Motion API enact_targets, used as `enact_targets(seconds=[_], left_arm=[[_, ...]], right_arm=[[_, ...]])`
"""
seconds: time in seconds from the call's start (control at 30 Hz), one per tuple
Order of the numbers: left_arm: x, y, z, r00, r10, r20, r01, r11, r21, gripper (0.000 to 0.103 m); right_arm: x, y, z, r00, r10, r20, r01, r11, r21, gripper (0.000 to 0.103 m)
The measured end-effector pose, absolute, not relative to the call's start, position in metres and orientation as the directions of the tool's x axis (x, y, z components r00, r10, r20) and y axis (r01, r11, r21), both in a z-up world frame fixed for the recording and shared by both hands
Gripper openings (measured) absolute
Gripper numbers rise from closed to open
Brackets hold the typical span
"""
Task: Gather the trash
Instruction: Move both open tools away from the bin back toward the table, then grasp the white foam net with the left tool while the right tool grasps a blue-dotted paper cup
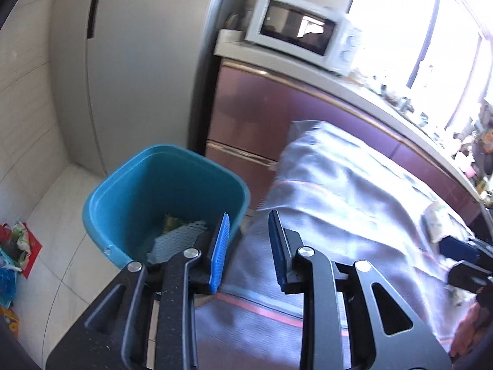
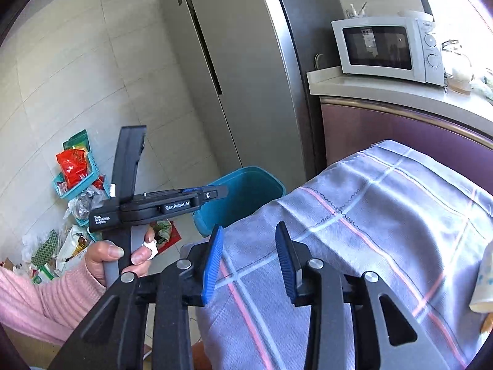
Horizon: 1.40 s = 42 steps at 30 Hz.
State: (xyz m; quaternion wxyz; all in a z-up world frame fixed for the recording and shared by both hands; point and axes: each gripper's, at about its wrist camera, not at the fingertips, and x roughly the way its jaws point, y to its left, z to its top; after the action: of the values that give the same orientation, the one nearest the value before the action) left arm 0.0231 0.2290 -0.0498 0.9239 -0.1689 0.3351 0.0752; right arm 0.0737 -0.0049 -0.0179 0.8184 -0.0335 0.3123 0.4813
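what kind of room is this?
Most likely a home kitchen: a white microwave sits on a countertop with purple cabinet fronts, and a tall steel fridge stands beside it. A teal waste bin stands on the tiled floor by a cloth-covered table.

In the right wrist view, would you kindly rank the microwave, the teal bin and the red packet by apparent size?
1. Microwave
2. Teal bin, partly hidden by the checked cloth, so this ranking is unsure
3. Red packet
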Motion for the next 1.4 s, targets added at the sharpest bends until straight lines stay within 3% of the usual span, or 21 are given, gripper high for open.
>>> enact_targets(seconds=[0.27,0.43,0.73,0.97,1.23,1.4], left_arm=[[0.022,0.156,-0.019,0.805,-0.164,-0.570,0.025,0.969,-0.245,0.033],[0.033,0.100,-0.025,0.751,-0.314,-0.581,0.196,0.946,-0.258,0.034],[0.034,0.006,-0.036,0.601,-0.540,-0.589,0.440,0.839,-0.321,0.041],[0.045,-0.064,-0.043,0.462,-0.644,-0.610,0.542,0.749,-0.380,0.045],[0.057,-0.109,-0.049,0.350,-0.699,-0.624,0.572,0.687,-0.448,0.050],[0.072,-0.122,-0.066,0.288,-0.698,-0.656,0.537,0.685,-0.493,0.044]], right_arm=[[0.059,-0.065,-0.011,0.512,0.691,-0.510,-0.695,0.683,0.227,0.034],[0.052,-0.130,-0.012,0.661,0.575,-0.481,-0.513,0.815,0.270,0.035],[0.036,-0.236,-0.013,0.813,0.300,-0.499,-0.215,0.951,0.222,0.035],[0.044,-0.304,-0.035,0.816,0.198,-0.543,-0.066,0.965,0.253,0.041],[0.054,-0.336,-0.066,0.776,0.232,-0.587,-0.020,0.938,0.345,0.048],[0.055,-0.337,-0.075,0.760,0.285,-0.584,-0.044,0.919,0.391,0.048]])
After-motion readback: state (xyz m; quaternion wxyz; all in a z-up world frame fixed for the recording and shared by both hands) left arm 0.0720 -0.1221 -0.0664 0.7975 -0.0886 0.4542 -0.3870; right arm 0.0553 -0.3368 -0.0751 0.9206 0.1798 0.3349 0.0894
